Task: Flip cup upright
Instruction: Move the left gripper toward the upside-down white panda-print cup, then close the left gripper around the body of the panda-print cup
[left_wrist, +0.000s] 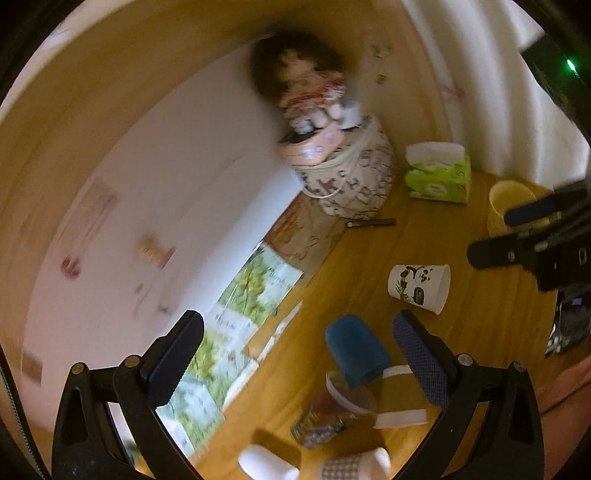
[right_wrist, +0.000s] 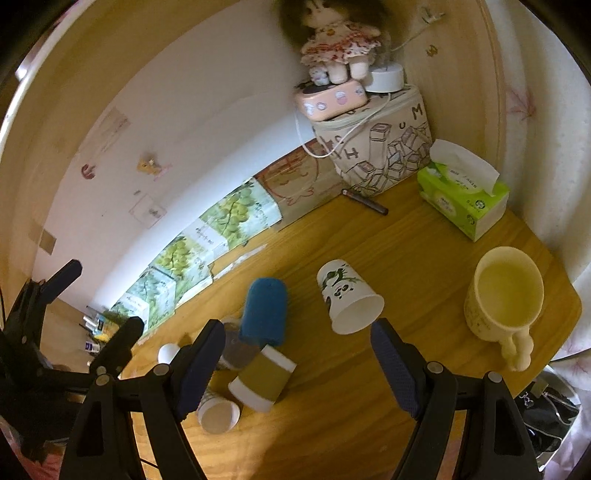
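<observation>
**Panda cup lies tipped, both grippers empty**

Right gripper (right_wrist: 297, 365) fingers (right_wrist: 393, 365) stand wide apart above the desk (right_wrist: 406, 251), holding nothing; the left gripper (left_wrist: 295, 365) is likewise spread and empty. Just beyond the right fingers, the panda cup (right_wrist: 347, 295) lies on its side, mouth toward the camera, apart from the cluster of cups (right_wrist: 258, 354) to its left. A sound approach, I judge: straddle its wall mid-body, close gently so the paper doesn't crush, then rotate the base downward, clear of the yellow mug (right_wrist: 504, 291).
</observation>
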